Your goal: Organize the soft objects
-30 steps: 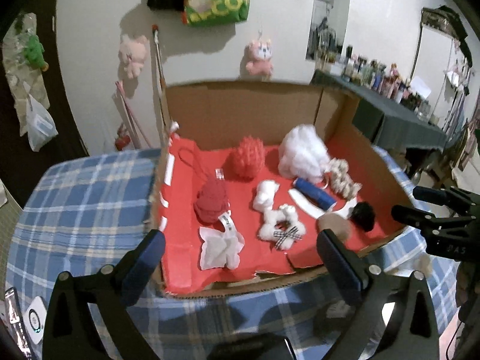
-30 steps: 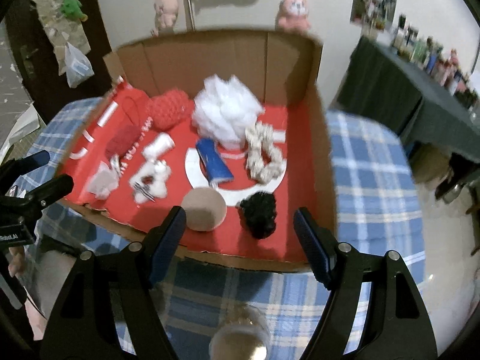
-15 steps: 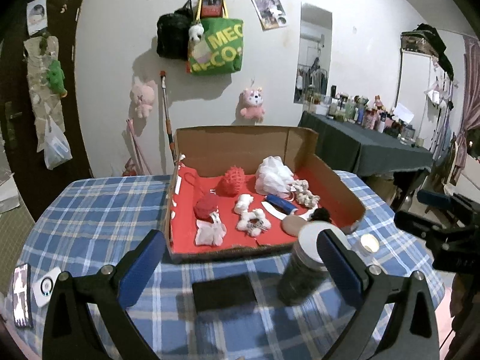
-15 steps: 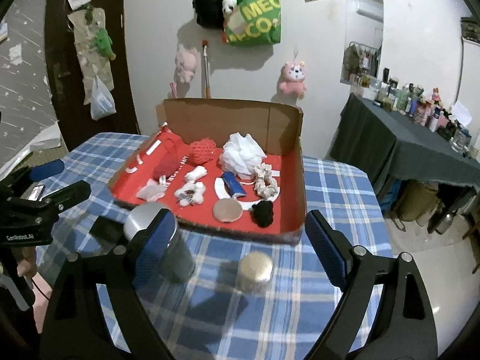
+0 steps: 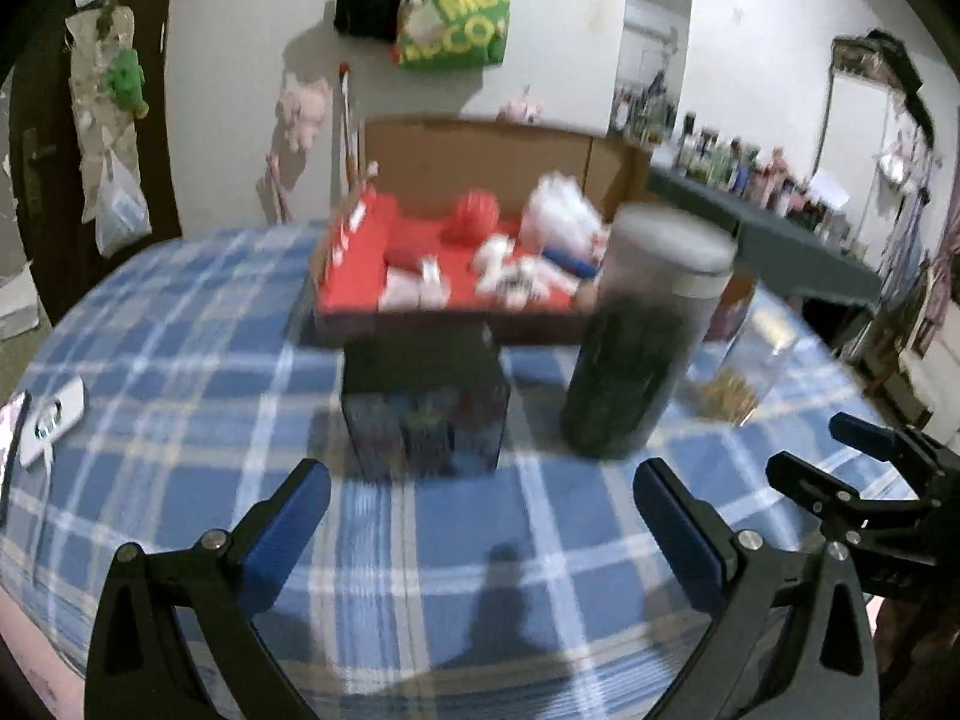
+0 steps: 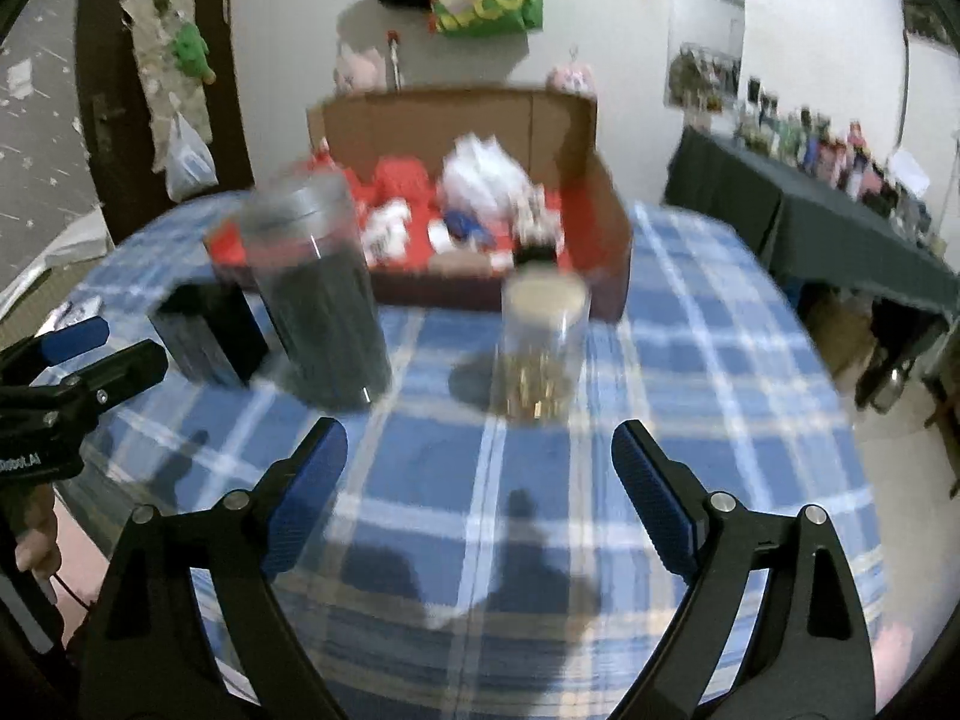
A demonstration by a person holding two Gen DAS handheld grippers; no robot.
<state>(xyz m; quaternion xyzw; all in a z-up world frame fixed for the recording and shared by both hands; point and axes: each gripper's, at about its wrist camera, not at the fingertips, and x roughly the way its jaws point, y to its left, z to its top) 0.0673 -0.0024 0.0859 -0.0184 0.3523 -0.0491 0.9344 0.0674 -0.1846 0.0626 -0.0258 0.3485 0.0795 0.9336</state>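
We see the cardboard box [image 5: 480, 222] of soft objects [image 5: 474, 222] far beyond both grippers, behind the jars. Our left gripper [image 5: 480, 516] and right gripper [image 6: 477, 462] stand wide open, holding nothing. Only the left view shows the phone [image 5: 9, 432] at the table edge.

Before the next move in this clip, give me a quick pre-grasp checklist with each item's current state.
1. Left gripper open, nothing between its jaws: ok.
2. Right gripper open, nothing between its jaws: ok.
3. Soft items in the cardboard box, none picked yet: ok.
4. Path to the box free: not ok; dark jar, clear jar and black box stand in front of it.
5. Jars upright on the plaid tablecloth: ok.
6. Sharp view for picking one item: not ok, both views blurred.
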